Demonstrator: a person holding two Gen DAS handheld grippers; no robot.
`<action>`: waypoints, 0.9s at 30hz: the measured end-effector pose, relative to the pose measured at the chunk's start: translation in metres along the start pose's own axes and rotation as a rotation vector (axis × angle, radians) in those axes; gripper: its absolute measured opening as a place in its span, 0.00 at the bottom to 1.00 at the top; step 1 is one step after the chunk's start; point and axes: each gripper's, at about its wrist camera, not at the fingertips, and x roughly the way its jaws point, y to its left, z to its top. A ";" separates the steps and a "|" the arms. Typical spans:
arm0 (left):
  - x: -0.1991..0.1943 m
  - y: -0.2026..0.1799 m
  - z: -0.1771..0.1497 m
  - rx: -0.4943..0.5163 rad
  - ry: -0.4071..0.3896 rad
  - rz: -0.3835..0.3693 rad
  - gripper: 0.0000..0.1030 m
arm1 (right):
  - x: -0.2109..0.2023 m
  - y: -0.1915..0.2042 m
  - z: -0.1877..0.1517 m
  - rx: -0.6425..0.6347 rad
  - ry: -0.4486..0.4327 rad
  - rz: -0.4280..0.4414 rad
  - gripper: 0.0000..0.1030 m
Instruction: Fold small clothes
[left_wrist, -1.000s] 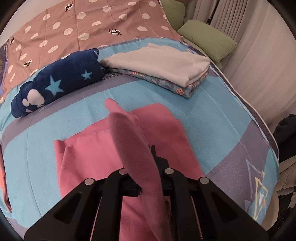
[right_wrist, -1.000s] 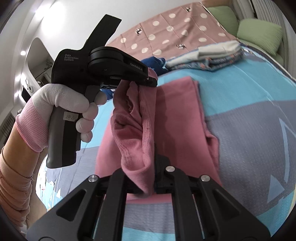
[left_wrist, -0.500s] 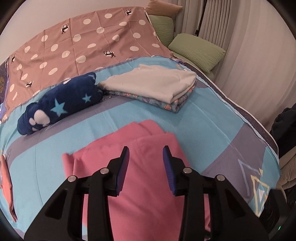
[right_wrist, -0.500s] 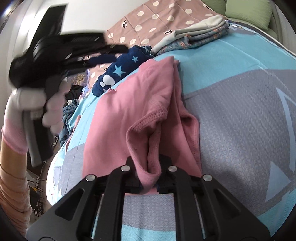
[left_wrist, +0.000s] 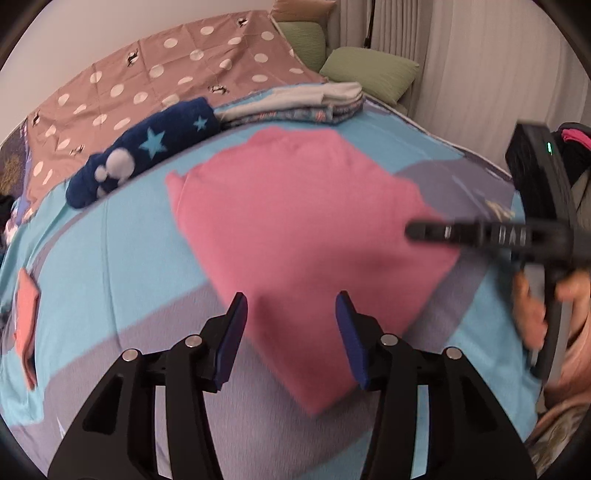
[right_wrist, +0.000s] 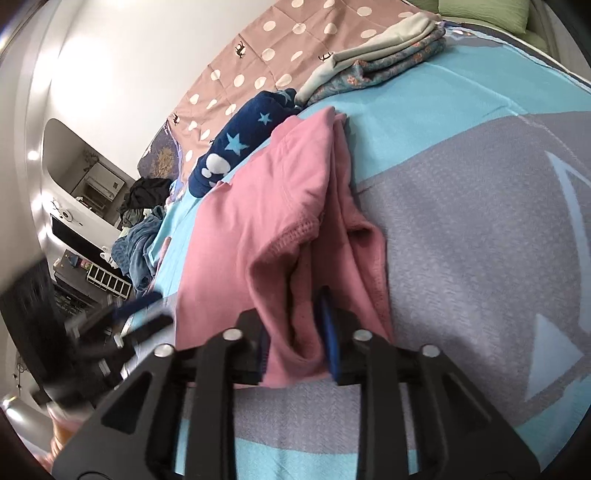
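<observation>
A pink garment (left_wrist: 303, 221) lies folded on the blue and grey bedspread (left_wrist: 110, 258). It also shows in the right wrist view (right_wrist: 258, 206). My left gripper (left_wrist: 291, 332) is open and empty, above the garment's near edge. My right gripper (right_wrist: 295, 339) has its jaws partly apart around a bunched pink fold at the garment's near corner, with the cloth still between the pads. The right gripper shows in the left wrist view (left_wrist: 436, 232), at the garment's right edge. The blurred left gripper (right_wrist: 122, 325) shows at the left of the right wrist view.
A navy star blanket roll (left_wrist: 144, 147) and a folded stack of clothes (left_wrist: 295, 107) lie behind the garment. A polka-dot brown cover (left_wrist: 177, 74) and green pillows (left_wrist: 369, 74) sit further back. An orange cloth (left_wrist: 26, 325) lies at the left. A clothes pile (right_wrist: 144, 229) sits beside the bed.
My left gripper let go of the pink fold, opened wide and drew back. The garment now lies flat. My right gripper lowered its fold to the bed and its jaws have spread apart.
</observation>
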 end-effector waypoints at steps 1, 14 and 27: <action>-0.001 0.001 -0.009 -0.017 0.009 -0.004 0.49 | -0.001 0.000 0.001 -0.006 -0.001 -0.005 0.26; 0.002 0.024 -0.043 -0.136 0.013 -0.002 0.54 | -0.020 -0.030 0.004 0.013 0.017 -0.165 0.02; 0.013 0.029 -0.025 -0.182 -0.014 0.008 0.53 | -0.023 0.029 0.023 -0.213 -0.002 0.069 0.21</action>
